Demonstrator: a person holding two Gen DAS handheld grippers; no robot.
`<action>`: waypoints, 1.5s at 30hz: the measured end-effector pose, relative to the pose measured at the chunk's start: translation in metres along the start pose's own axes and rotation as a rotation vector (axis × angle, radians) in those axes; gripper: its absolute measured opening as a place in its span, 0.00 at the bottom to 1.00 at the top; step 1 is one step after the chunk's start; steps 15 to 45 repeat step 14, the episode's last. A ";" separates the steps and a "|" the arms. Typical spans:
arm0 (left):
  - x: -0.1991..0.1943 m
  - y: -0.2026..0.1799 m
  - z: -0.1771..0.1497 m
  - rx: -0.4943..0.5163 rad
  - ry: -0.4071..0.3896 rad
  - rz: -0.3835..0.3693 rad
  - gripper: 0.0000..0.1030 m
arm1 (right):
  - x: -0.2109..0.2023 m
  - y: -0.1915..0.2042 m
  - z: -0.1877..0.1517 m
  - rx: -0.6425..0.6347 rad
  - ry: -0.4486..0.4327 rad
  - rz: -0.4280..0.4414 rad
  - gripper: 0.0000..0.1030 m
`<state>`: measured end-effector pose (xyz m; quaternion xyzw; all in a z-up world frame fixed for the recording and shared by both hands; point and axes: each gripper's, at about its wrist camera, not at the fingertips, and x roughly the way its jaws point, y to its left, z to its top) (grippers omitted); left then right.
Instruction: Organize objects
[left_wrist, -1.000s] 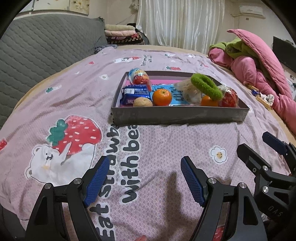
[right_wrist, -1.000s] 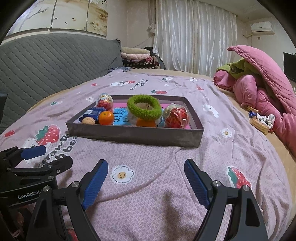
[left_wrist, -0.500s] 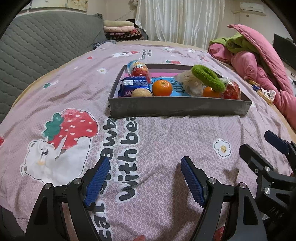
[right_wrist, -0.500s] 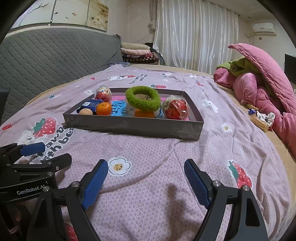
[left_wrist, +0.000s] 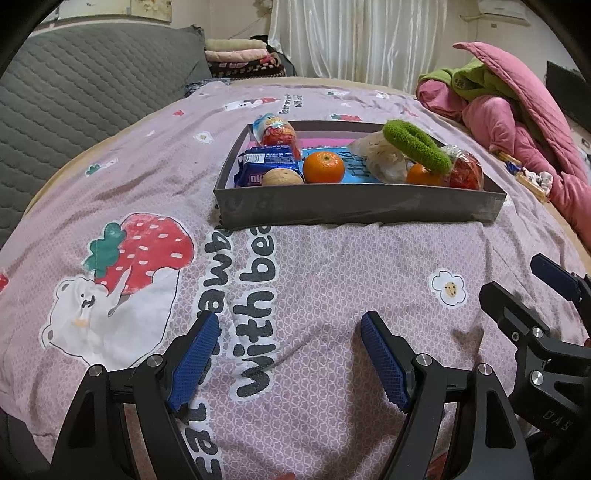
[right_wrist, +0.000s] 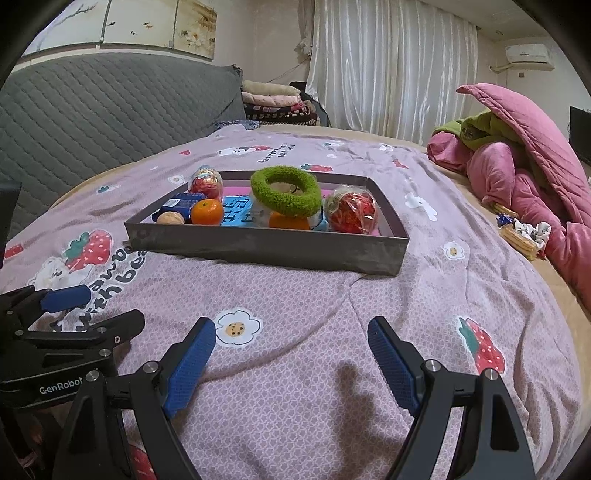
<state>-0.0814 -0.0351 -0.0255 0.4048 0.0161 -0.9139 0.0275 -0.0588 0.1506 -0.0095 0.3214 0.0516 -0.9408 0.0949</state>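
Both the left gripper (left_wrist: 288, 325) and right gripper (right_wrist: 291, 330) were spread wide and empty, near the tray (right_wrist: 266, 247) holding a green ring (right_wrist: 284, 190)

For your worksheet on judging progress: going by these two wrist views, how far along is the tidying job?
Done: the green ring, two oranges, walnut and wrapped snacks already sit in the grey tray.
In hand: nothing; the left gripper and right gripper are both open over the blanket.
Left: unclear.
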 end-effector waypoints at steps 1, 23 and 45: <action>0.000 0.000 0.000 0.000 0.001 -0.001 0.78 | 0.000 0.000 0.000 0.001 0.000 0.000 0.81; 0.000 0.004 -0.002 -0.009 0.000 0.007 0.78 | 0.001 -0.001 0.000 0.001 0.005 0.000 0.81; 0.000 0.004 -0.002 -0.009 0.000 0.007 0.78 | 0.001 -0.001 0.000 0.001 0.005 0.000 0.81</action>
